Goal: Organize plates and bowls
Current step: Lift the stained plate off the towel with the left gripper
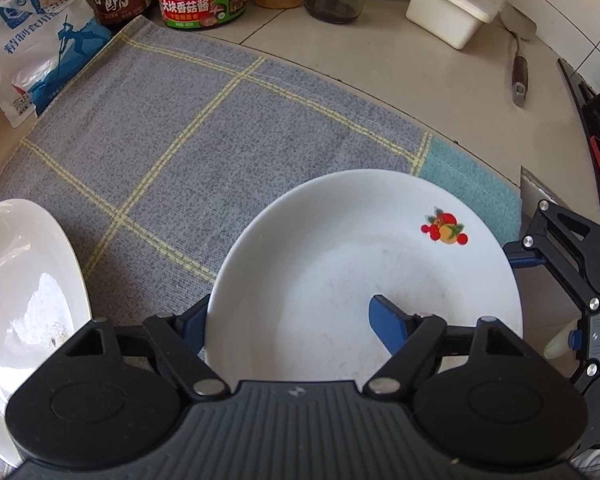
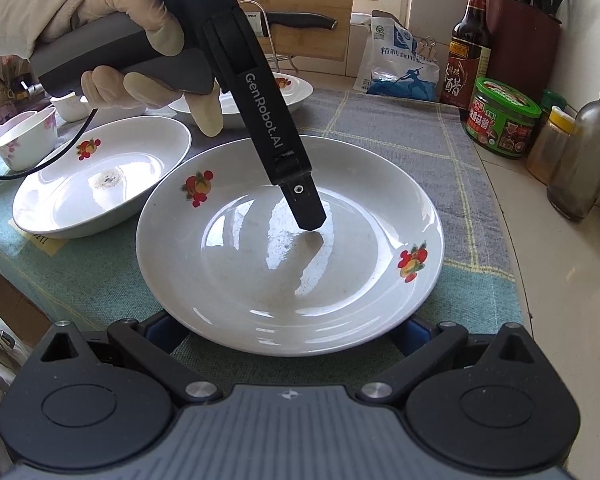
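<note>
Plate (image 1: 364, 276) fills the left wrist view, lying on the checked grey cloth (image 1: 204, 128), and the left gripper (image 1: 296, 324) straddles its near rim: 1 blue finger (image 1: 388, 320) reaches over the inside of the dish while the other sits outside, below the edge, so the jaws look spread around the rim, not yet pinching it. That split, 1 finger in and 1 out, is probably the setup for a rim grip to lift the plate. A second plate (image 1: 24, 280) lies at the left edge, and the right gripper (image 1: 580, 280) shows at the far right, just beside the plate. In the right wrist view the same fruit-printed plate (image 2: 288, 240) sits flat on the cloth, with the left gripper's finger coming down into its centre from the gloved hand (image 2: 112, 40) above. The right gripper (image 2: 292, 332) has its blue fingers set wide, 1 at each side of the near rim, holding nothing, likely to steady the dish. Beyond lie a deeper plate (image 2: 100, 184), a third plate (image 2: 296, 92) and 1 small bowl (image 2: 28, 140), so the stacking seems barely begun.
</note>
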Motion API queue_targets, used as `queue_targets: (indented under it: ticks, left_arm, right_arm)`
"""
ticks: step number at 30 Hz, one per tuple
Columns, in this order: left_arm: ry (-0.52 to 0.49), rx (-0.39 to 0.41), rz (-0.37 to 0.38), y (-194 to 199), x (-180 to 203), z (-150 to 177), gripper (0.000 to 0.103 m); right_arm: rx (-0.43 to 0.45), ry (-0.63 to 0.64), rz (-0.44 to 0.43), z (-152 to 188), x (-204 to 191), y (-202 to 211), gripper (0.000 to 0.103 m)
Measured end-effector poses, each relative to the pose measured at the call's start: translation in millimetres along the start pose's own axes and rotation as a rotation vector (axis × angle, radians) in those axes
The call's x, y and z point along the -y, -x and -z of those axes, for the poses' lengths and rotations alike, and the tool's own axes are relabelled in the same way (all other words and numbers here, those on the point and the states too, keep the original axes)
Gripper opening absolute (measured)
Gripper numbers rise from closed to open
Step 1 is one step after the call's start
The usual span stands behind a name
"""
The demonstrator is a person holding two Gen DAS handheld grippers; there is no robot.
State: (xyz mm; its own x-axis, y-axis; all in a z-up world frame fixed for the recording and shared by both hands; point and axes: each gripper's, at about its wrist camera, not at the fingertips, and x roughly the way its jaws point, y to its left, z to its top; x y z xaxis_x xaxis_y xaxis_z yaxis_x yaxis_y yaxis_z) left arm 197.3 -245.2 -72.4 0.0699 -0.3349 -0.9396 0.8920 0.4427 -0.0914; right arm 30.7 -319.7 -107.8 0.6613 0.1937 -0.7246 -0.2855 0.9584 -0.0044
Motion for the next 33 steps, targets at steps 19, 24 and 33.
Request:
queue_targets:
  ticks: [19, 24, 33]
  left_arm:
    - [0.03, 0.077, -0.017, 5, -19, -52, 0.08]
    - [0.033, 0.085, -0.021, -1, -25, -73, 0.08]
    - [0.039, 0.097, -0.029, -14, -37, -102, 0.08]
  right_arm:
    - [0.008, 0.071, 0.037, -30, 40, -13, 0.103]
    - [0.011, 0.071, 0.038, -36, 59, -20, 0.103]
    - [0.011, 0.067, 0.046, -44, 84, -34, 0.103]
